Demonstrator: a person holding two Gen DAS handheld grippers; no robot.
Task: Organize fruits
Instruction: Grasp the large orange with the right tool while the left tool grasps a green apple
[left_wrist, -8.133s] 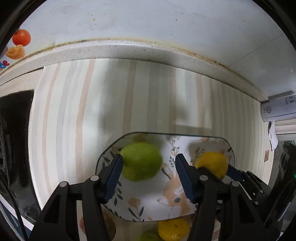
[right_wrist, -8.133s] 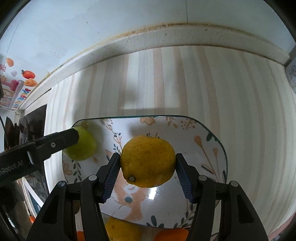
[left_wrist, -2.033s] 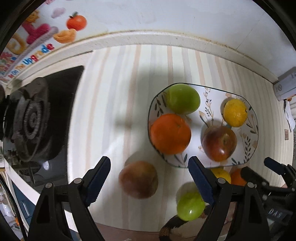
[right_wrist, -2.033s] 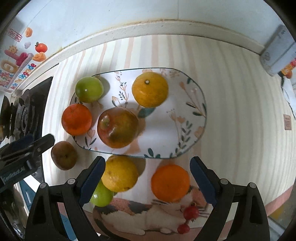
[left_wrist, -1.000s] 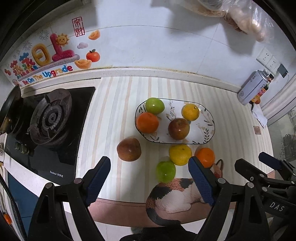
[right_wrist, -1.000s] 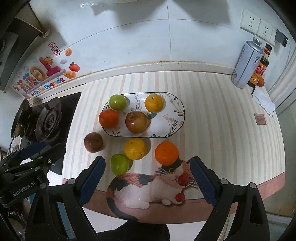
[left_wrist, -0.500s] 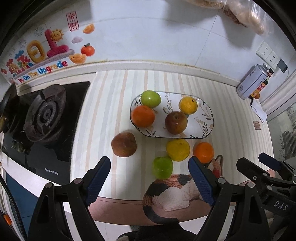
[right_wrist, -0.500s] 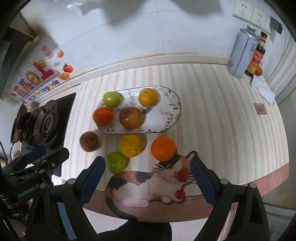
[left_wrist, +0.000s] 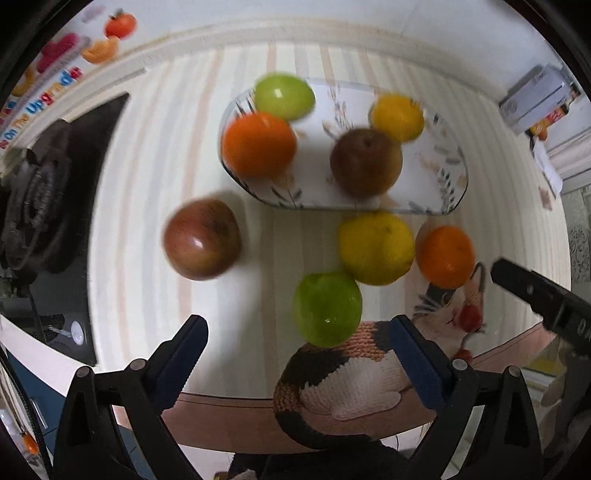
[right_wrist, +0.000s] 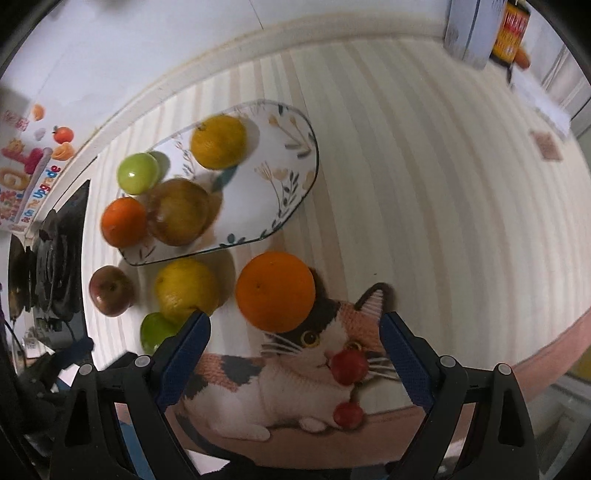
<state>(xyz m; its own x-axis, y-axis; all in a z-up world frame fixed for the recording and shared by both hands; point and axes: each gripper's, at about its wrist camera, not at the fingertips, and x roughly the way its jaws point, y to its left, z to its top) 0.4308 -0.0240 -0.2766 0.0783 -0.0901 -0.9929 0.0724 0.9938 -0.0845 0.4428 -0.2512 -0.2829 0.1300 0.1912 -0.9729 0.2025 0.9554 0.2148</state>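
A floral plate holds a green apple, an orange, a brown-red apple and a yellow citrus. On the counter in front lie a red apple, a green apple, a yellow citrus and an orange. My left gripper is open and empty, just before the loose green apple. My right gripper is open and empty, just before the loose orange.
A knitted cat mat lies at the counter's front edge under the loose fruit. A gas stove is at the left. A spray can and a bottle stand at the back right by the wall.
Both grippers have dropped from a high overview toward the counter. The left now sits near the loose green apple, the right near the loose orange. No fruit has moved.
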